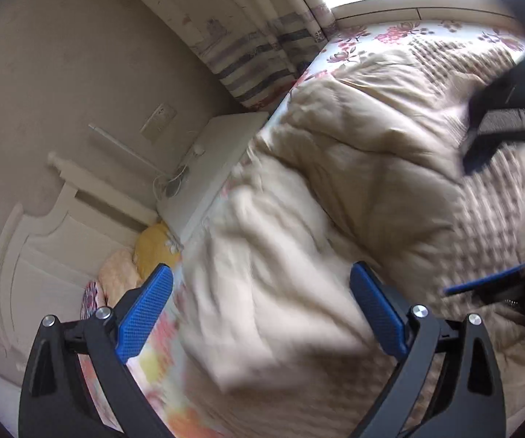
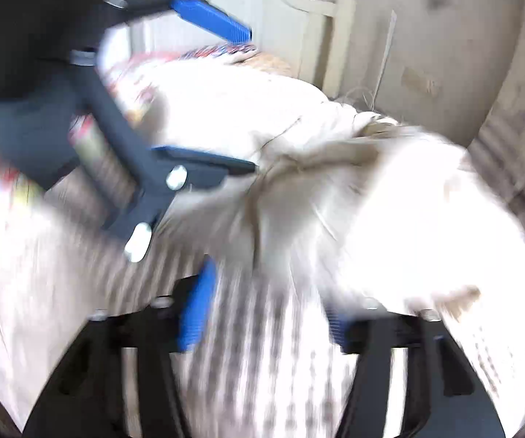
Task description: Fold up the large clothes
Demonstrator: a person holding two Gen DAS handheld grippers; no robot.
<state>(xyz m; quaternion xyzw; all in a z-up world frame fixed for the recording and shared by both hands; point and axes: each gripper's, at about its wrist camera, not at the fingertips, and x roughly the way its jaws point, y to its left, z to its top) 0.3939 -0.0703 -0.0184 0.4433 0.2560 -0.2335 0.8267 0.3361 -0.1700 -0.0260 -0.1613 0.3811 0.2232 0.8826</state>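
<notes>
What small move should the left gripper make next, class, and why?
Probably ease the left gripper forward and shut on the cream garment. Its jaws stand wide open with the raised fold lying between the blue pads, gripping nothing. The right gripper also looks open over the checked fabric.

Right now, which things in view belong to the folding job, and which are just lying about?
Job:
beige quilted garment
left hand-held gripper, open
right hand-held gripper, open

Lying about:
yellow pillow
white nightstand
curtain
floral bedsheet
</notes>
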